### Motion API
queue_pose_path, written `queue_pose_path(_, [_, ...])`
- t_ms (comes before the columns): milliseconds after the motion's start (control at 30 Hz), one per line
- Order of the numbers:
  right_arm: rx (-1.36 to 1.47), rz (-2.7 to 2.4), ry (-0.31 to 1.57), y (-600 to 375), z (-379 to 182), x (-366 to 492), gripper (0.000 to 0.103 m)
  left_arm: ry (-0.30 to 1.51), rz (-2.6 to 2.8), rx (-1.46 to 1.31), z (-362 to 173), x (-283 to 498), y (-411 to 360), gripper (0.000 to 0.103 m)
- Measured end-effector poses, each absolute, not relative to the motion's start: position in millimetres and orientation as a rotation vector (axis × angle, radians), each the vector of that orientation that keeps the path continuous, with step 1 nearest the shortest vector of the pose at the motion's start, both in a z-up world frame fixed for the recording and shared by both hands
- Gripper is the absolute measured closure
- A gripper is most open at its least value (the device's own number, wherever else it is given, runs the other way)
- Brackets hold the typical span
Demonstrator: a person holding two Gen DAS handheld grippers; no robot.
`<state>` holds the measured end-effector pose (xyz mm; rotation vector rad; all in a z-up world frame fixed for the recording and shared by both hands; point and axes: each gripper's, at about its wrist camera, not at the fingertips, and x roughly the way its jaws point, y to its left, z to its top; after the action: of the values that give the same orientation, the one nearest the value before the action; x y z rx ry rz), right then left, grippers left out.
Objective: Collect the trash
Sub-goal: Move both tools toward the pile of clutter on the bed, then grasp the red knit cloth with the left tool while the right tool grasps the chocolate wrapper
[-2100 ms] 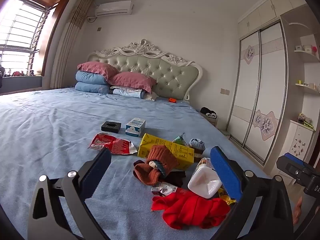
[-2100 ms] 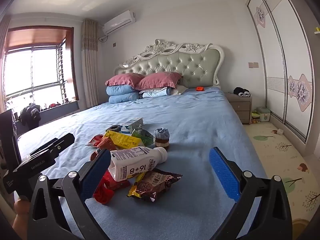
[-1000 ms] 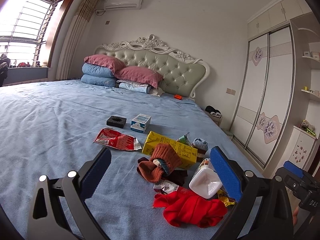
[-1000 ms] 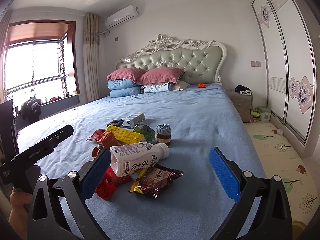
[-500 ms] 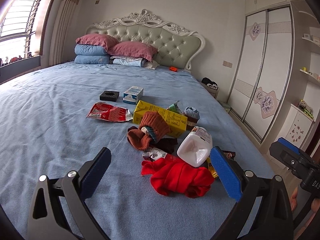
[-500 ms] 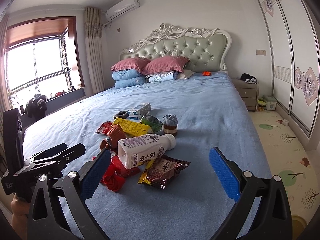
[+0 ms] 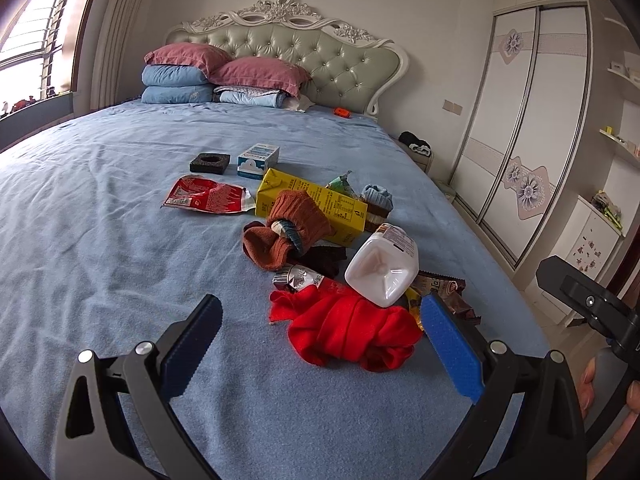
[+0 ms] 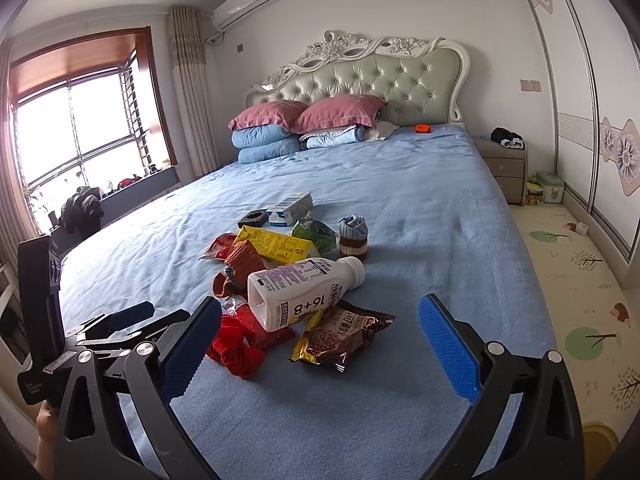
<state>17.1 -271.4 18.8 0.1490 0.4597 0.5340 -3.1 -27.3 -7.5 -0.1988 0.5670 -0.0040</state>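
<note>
Tools first: the left tool (image 7: pixel 320 344) and the right tool (image 8: pixel 320 340) both hover over the near edge of the bed (image 7: pixel 100 248), each spread wide with nothing between its pads. Just past the left tool lies a red cloth (image 7: pixel 352 330); a white bottle (image 8: pixel 304 290) lies on its side touching it, resting partly on a brown wrapper (image 8: pixel 344 334). Behind these sit brown socks (image 7: pixel 286 226) leaning on a yellow carton (image 7: pixel 320 202), with a red wrapper (image 7: pixel 208 199) flat to the left. Farther back stand a small white box (image 7: pixel 258 159) and a black square (image 7: pixel 210 162), well short of the pillows (image 7: pixel 256 74).
</note>
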Motion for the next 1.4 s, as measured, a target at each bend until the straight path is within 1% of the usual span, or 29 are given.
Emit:
queue_pose_path(767, [0.153,0.556,0.506,-277.8,13.5,27.6,0.008,0.649,-0.022,-0.174,-16.9,14.8,-42.3,0.004])
queue_pose_path(1267, [0.146,0.573,0.56,-269.3,3.5,33.7,0.008,0.783,-0.034,-0.217,-35.6,43.7,-43.5,0.004])
queue_pose_path(1300, [0.143,0.572,0.564,-268.6,3.2,34.0,0.008,0.788,-0.036,-0.219,-36.5,43.9,-43.7,0.005])
queue_pose_path(1367, [0.138,0.572,0.571,-267.1,2.0,34.3,0.008,0.8,-0.053,-0.227,-38.4,44.9,-43.9,0.014])
queue_pose_path(1400, [0.138,0.573,0.576,-266.6,1.3,34.7,0.008,0.811,-0.059,-0.228,-39.7,45.5,-44.2,0.02])
